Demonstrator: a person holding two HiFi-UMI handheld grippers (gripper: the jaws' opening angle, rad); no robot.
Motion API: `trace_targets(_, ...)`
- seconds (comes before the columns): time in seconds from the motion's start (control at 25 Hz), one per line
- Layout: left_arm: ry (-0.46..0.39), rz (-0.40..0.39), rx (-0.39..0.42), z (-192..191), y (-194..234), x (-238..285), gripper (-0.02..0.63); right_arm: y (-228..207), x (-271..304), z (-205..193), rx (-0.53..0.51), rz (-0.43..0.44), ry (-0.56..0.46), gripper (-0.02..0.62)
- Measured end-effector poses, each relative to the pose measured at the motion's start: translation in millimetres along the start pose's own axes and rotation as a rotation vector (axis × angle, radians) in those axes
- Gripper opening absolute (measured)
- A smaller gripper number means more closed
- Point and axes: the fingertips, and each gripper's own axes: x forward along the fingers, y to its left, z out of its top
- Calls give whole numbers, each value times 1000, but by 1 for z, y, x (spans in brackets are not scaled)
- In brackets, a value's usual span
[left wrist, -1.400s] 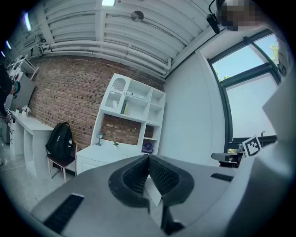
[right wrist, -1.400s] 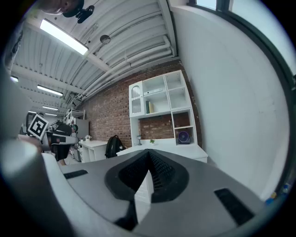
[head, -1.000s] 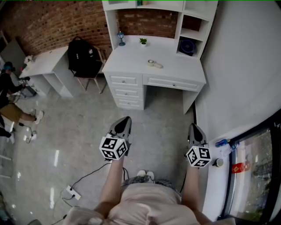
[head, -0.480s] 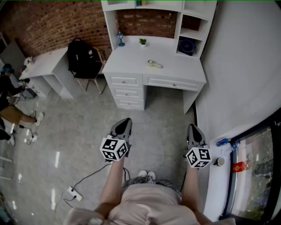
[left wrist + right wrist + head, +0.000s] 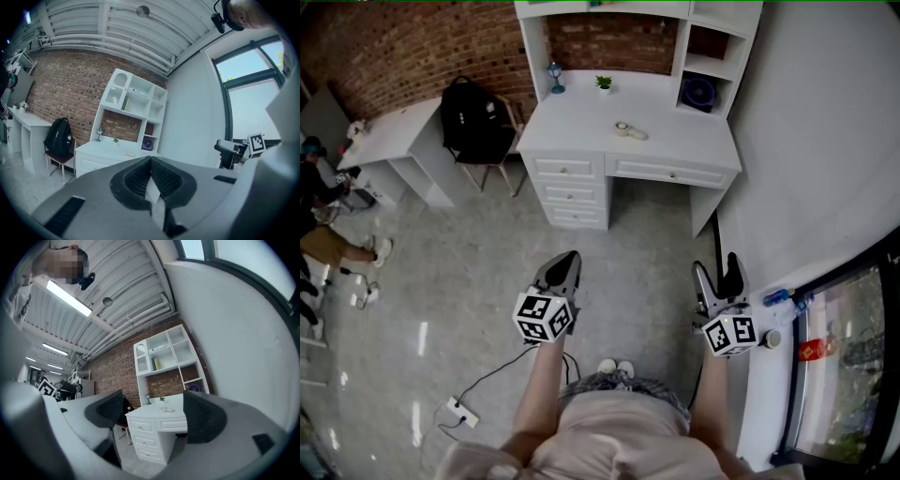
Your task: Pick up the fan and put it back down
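I read L gripper (image 5: 566, 264) jaws pressed together, nothing between; R gripper (image 5: 716, 273) jaws spread wide, nothing between. Both hang over grey speckled floor (image 5: 469, 272), well apart from white drawer desk (image 5: 694, 155). Small round dark-blue fan (image 5: 701, 95) sits in hutch's lower-right cubby. Black fabric backpack (image 5: 472, 117) just left of desk.

Daylight pours through the window (image 5: 248, 93) on my right, so the room is bright and even, with soft shadows. In my right gripper view a ceiling strip light (image 5: 68, 298) burns blown-out white. Pale streaks of glare shine on the floor (image 5: 469, 281). Both gripper views bend hard at the edges and go black in the corners. My left gripper (image 5: 151, 161) and right gripper (image 5: 152, 416) sit close to the lens, soft and out of focus, while the brick wall (image 5: 70, 89) behind looks sharp.
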Motion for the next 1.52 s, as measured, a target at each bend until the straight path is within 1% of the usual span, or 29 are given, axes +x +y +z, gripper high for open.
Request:
trace_targets(0.04, 3, -4, -1, -1, 1, 0, 28, 0, 0, -2, 5, -4, 1, 415)
trace_targets(0.16, 15, -20, 2, -4, 4, 3, 28, 2, 1, -11, 19, -16, 11, 458)
trace_targets(0.28, 21, -31, 9, -7, 11, 4, 28, 5, 5, -21, 41, -21, 19, 481)
trace_targets(0.48, 28, -33, 12, -10, 30, 7, 28, 4, 13, -34, 51, -53, 34, 489)
trace_targets(0.64, 30, -35, 11, -8, 36, 15, 28, 2, 18, -35, 46, -64, 40, 489)
trace_targets(0.96, 26, -53, 5, -2, 47, 51, 28, -6, 60, -36, 46, -48, 42, 488)
trace_targets(1.12, 17, -36, 5, 5, 63, 77, 28, -14, 90, -40, 47, -32, 44, 488)
trace_targets(1.24, 11, -33, 12, 6, 69, 104, 28, -33, 115, -45, 47, -29, 44, 488)
trace_targets(1.4, 4, -19, 13, 9, 89, 157, 28, -62, 168, -55, 52, -12, 43, 488)
trace_targets(1.52, 1, -8, 19, 14, 108, 210, 28, -91, 223, -61, 60, 4, 33, 488)
